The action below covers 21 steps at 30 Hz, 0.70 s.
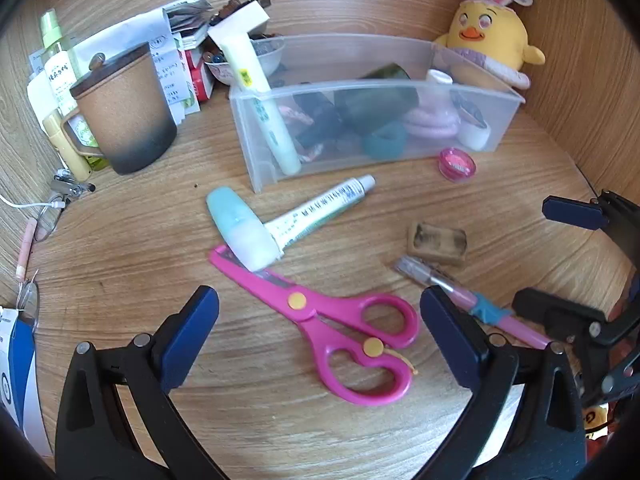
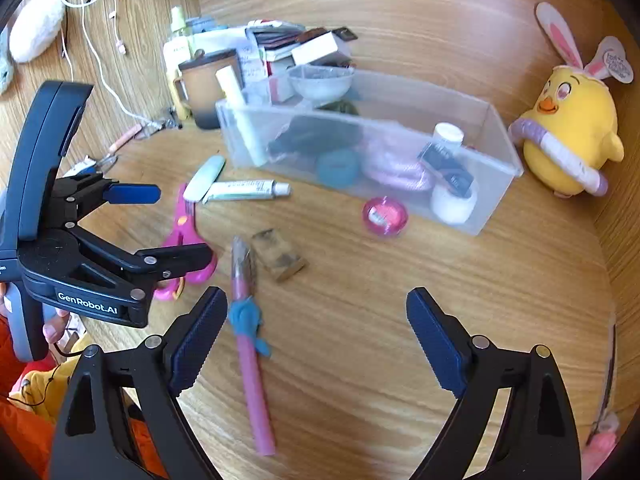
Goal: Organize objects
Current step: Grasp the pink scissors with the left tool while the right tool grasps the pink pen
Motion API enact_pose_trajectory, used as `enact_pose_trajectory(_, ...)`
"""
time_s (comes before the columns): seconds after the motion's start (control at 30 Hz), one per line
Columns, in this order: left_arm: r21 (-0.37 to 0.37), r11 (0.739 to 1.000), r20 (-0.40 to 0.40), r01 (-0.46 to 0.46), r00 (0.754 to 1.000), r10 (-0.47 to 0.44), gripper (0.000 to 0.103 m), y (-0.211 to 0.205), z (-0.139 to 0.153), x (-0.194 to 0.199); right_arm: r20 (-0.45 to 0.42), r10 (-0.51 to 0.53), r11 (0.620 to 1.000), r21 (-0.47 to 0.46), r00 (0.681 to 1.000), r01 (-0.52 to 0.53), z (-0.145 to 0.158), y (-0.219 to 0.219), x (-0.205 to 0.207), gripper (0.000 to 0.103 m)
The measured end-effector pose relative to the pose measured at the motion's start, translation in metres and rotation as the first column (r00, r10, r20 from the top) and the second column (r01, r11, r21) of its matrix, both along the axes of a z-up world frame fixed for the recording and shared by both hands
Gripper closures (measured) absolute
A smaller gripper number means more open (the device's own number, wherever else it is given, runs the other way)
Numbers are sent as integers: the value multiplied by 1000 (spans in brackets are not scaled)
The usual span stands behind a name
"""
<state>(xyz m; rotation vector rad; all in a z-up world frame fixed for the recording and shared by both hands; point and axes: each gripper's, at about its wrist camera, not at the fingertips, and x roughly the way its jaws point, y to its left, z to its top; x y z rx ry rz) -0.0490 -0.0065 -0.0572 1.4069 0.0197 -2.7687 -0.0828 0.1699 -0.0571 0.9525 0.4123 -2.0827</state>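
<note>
Left hand-held gripper (image 1: 320, 328): jaws spread wide, nothing between the pads; it hangs over the pink scissors (image 1: 320, 312), whose handles lie between the fingers.
Right hand-held gripper (image 2: 316, 340): jaws spread, empty; the pink pen (image 2: 250, 360) lies just beside its left finger.
Step in hand: approach for pickup; no loose item is gripped yet.
Next move: judged, lower each gripper so its pads straddle one item, then close and carry it to the clear bin (image 1: 504, 98).
Scissors: pink plastic, yellow pivot, blades closed, flat on the tabletop (image 1: 160, 240); the blade tips lie under a pale blue bottle (image 1: 240, 228).
Pen: slim, pink, blue grip sleeve, flat on the tabletop.
Other loose items: white tube (image 1: 320, 210), brown eraser (image 1: 438, 242), pink jar (image 1: 458, 163), all near the bin's front wall.
Risk: flat, thin items may slip from the pads.
</note>
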Motion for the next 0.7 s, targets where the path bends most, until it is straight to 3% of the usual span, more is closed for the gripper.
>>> enact_pose_trajectory(0.23,-63,998,22,13,1000,-12,1,0,-7,18,8,10,1000,18,1000,-11,-13,-6,14,13)
enact_pose_trajectory(0.47,-78,997,53,-7,999,11,1,-24,-5,56,9,24,1000,5,1000,-25,-19,-12,19,13)
enact_pose_trajectory(0.63,0,1000,21,-30,999,30,1,-30,4,61,34,3,1000,-7,999,-3,-22,-16,16,17)
enact_pose_trajectory(0.7,-1,1000,10,-31,999,31,1,-24,3,56,26,-4,1000,-7,1000,5,-22,-16,17,26)
